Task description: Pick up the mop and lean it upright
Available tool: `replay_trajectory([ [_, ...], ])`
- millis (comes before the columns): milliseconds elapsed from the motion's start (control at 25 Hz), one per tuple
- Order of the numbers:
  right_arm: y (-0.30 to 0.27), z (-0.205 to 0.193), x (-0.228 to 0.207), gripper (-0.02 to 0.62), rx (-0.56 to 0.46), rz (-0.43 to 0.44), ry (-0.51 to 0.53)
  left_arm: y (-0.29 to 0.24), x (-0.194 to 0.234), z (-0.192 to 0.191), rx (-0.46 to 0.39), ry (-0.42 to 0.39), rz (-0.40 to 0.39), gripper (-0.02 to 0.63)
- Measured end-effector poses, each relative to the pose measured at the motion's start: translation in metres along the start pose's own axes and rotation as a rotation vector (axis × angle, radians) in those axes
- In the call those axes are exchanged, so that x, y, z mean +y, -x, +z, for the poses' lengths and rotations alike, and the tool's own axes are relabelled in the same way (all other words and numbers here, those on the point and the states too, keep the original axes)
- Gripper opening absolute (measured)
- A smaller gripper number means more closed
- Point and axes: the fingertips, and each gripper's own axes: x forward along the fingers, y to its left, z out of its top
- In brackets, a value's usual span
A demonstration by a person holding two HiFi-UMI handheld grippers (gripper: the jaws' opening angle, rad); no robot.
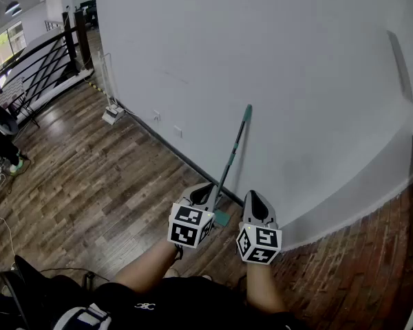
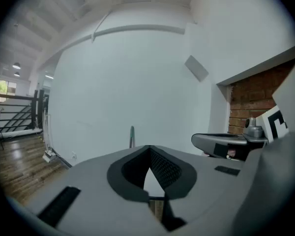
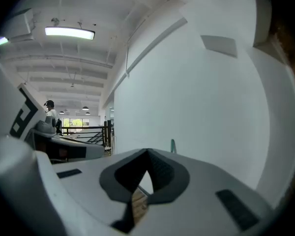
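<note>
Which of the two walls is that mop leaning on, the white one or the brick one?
The smooth white wall: the teal-handled mop rests its top against it. The red brick wall stands off to the right, clear of it.

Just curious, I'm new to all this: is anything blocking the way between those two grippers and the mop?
Nothing visible does. The mop leans against the wall just ahead of the left gripper and right gripper, with only floor between.
</note>
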Motion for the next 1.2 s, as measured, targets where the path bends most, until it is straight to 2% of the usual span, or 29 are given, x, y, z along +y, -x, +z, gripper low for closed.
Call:
replay_trajectory([
  [320, -0.002, 0.002, 0.004, 0.012, -0.023, -0.014, -0.027, 0.001, 0.004, -0.002, 0.003, 0.002, -0.009, -0.006],
  [680, -0.011, 0.003, 0.023, 0.012, -0.015, -0.011, -0.003, 0.006, 0.019, 0.0, -0.007, 0.01, -0.02, -0.006],
  [1200, -0.028, 0.0, 0.061, 0.013, 0.002, -0.049, 0.027, 0.018, 0.06, -0.005, -0.016, 0.051, -0.066, -0.006],
])
